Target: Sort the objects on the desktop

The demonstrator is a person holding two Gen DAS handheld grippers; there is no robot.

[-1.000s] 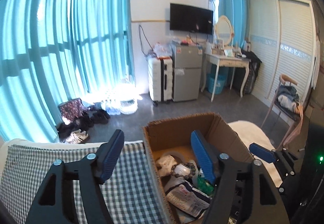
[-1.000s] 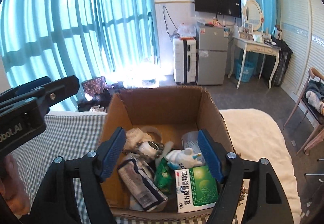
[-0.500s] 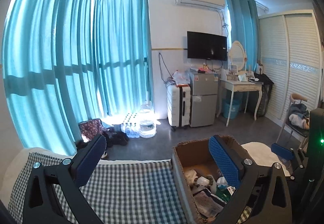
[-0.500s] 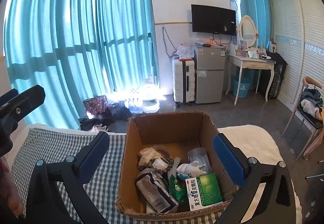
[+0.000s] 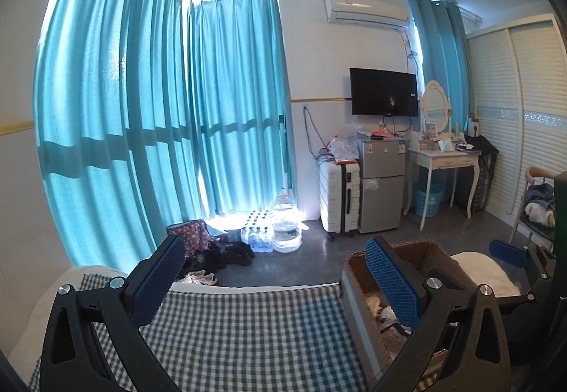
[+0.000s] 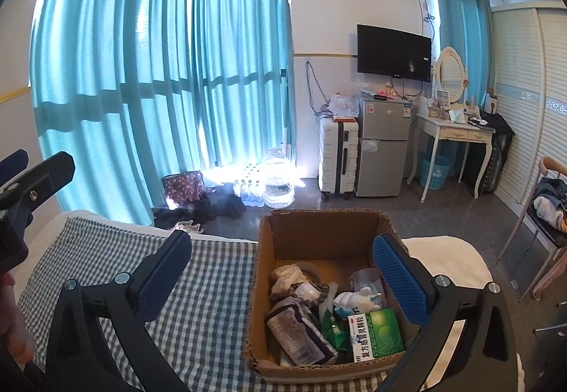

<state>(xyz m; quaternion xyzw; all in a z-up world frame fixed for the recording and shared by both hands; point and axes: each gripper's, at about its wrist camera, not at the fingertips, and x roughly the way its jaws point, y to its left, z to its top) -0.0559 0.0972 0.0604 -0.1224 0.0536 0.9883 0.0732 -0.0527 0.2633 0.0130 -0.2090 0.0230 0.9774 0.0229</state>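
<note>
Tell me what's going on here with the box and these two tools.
A person holds a tool in each hand above a checked cloth. Both the left tool and the right tool are open and hold nothing. The cardboard box sits on the cloth, already filled with small items, among them a green medicine box and a white toy figure. No loose items show on the cloth.
</note>
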